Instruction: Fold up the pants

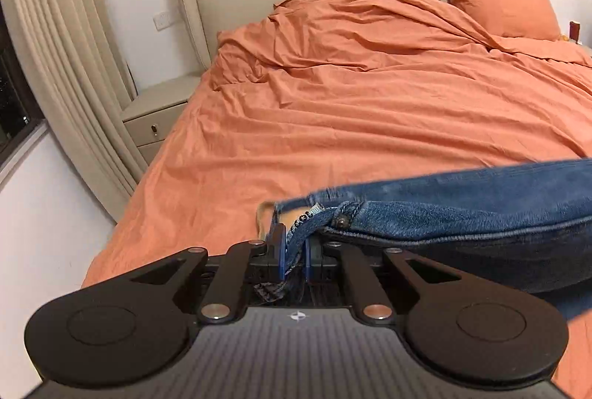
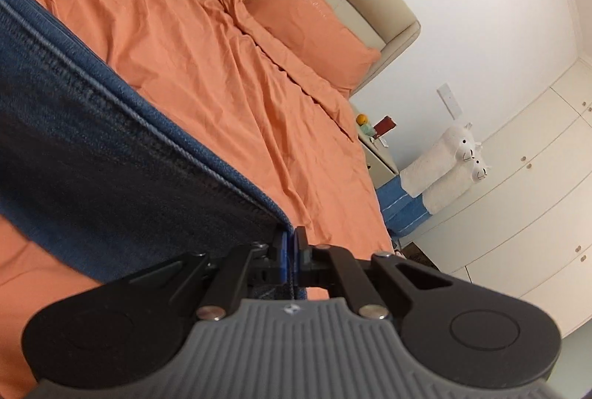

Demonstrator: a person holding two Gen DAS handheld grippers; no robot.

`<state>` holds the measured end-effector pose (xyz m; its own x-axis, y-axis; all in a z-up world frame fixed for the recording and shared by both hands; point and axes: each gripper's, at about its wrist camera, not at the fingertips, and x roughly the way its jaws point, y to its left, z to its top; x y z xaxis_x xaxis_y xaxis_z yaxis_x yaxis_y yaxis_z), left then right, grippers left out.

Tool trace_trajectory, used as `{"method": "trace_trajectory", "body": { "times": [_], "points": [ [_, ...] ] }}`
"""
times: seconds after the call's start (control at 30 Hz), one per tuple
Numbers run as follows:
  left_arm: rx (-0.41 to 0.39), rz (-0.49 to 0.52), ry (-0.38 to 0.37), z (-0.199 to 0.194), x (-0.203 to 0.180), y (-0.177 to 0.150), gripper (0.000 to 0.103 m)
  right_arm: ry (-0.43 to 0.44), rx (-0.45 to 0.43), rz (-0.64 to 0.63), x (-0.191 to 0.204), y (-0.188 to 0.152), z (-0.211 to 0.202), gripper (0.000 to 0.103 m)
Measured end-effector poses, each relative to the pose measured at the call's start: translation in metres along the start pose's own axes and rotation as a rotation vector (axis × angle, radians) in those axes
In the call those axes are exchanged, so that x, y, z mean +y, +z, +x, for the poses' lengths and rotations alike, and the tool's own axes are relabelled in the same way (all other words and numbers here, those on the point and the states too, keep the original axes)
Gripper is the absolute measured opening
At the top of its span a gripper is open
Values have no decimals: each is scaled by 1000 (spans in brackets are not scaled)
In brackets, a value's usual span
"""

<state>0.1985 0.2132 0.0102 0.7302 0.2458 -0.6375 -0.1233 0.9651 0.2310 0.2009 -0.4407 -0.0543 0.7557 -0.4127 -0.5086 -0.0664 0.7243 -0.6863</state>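
Denim, blue: the pair of blue denim jeans (image 1: pixel 462 217) hangs stretched between both grippers above the near part of the bed with its creased orange cotton cover (image 1: pixel 333 125); whether any denim rests on the cover I cannot tell.

Left gripper (image 1: pixel 294 251): fingers nearly together, pinching the waistband at the open fly, close to the metal button (image 1: pixel 342 222).

Right gripper (image 2: pixel 290 251): fingers pressed together on a thin seamed edge of the jeans (image 2: pixel 92 125).

Risks, as judged:
- Right pinch holds little cloth at its tips; a tug could pull the edge free and drop that end.
- Left bite sits by the bulky fly; uneven layers may slip out.
- Unequal lift would skew the fold line.
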Motion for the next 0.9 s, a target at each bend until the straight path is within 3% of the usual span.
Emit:
{"method": "trace_trajectory", "body": {
  "times": [0.27, 0.5, 0.63, 0.77, 0.9],
  "points": [
    [135, 59, 57, 118, -29, 50, 11, 64, 95, -77, 31, 69, 137, 0],
    [279, 125, 85, 223, -57, 41, 11, 118, 206, -168, 92, 88, 237, 0],
    [293, 148, 85, 245, -64, 33, 11, 134, 229, -198, 111, 87, 262, 0],
    [274, 148, 89, 242, -65, 27, 11, 125, 221, -180, 110, 83, 259, 0],
    [173, 108, 104, 214, -60, 31, 11, 75, 181, -148, 99, 81, 236, 0]
  ]
}}
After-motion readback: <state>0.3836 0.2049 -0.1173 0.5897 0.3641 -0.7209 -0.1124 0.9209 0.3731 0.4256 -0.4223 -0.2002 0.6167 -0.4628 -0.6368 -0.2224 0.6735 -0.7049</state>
